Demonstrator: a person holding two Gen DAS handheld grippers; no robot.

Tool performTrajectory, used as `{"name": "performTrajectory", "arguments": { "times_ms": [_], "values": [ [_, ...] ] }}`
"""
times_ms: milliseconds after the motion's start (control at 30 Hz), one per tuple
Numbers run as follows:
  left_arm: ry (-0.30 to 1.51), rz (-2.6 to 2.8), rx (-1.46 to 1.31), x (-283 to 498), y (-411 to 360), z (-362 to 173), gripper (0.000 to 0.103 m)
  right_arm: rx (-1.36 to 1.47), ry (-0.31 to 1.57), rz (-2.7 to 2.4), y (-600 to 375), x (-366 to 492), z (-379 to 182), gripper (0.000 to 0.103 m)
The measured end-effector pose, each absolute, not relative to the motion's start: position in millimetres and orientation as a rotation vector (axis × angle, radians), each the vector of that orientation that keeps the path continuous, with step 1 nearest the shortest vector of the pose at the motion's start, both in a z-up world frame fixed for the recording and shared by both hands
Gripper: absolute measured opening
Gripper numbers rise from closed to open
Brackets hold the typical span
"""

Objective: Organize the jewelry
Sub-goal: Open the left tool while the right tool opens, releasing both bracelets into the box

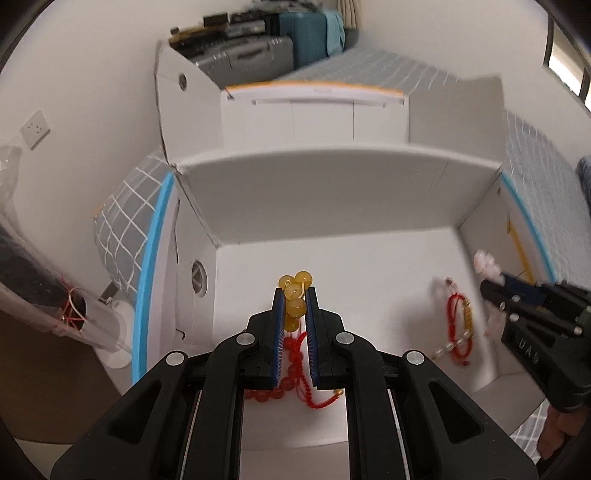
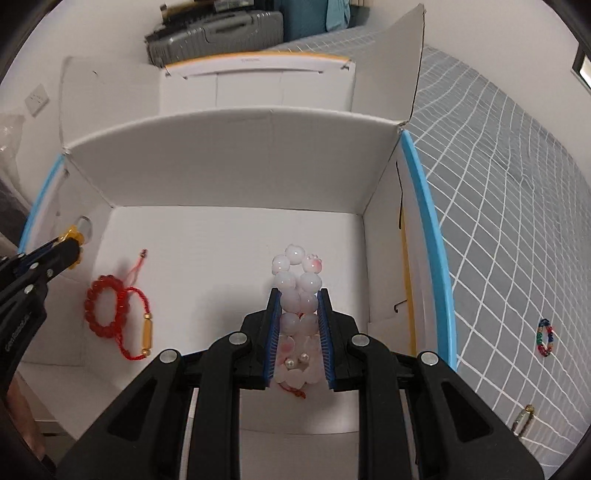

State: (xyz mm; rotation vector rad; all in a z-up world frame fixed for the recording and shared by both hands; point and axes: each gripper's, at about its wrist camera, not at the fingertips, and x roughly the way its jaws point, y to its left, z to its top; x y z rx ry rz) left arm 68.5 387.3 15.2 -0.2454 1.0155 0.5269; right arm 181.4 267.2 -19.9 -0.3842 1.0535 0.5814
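Note:
My left gripper [image 1: 294,291] is shut on a yellow bead bracelet [image 1: 295,291] and holds it over the floor of an open white box [image 1: 332,192]. It also shows at the left of the right wrist view [image 2: 72,245]. My right gripper [image 2: 298,291] is shut on a pale pink bead bracelet [image 2: 297,280] over the same box [image 2: 229,162]. It also shows at the right of the left wrist view [image 1: 487,284]. A red bead bracelet [image 2: 101,306] and a red cord bracelet with a gold tube [image 2: 142,332] lie on the box floor. A red cord piece with pearls [image 1: 458,328] lies there too.
The box sits on a grey checked bedspread [image 2: 498,221]. A multicoloured bead ring [image 2: 545,338] and a small metal clasp [image 2: 522,419] lie on the bedspread to the right. A second white box [image 2: 258,85] stands behind. Suitcases [image 2: 214,33] stand at the back.

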Motion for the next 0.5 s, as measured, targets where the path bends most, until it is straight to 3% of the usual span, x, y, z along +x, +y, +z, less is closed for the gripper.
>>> {"name": "performTrajectory", "arguments": {
  "times_ms": [467, 500],
  "values": [
    [1.087, 0.502, -0.291, 73, 399, 0, 0.015, -0.378, 1.154, 0.550, 274, 185, -37, 0.022],
    [1.084, 0.511, -0.282, 73, 398, 2, 0.025, -0.374, 1.150, 0.556, 274, 184, -36, 0.028]
  ]
}}
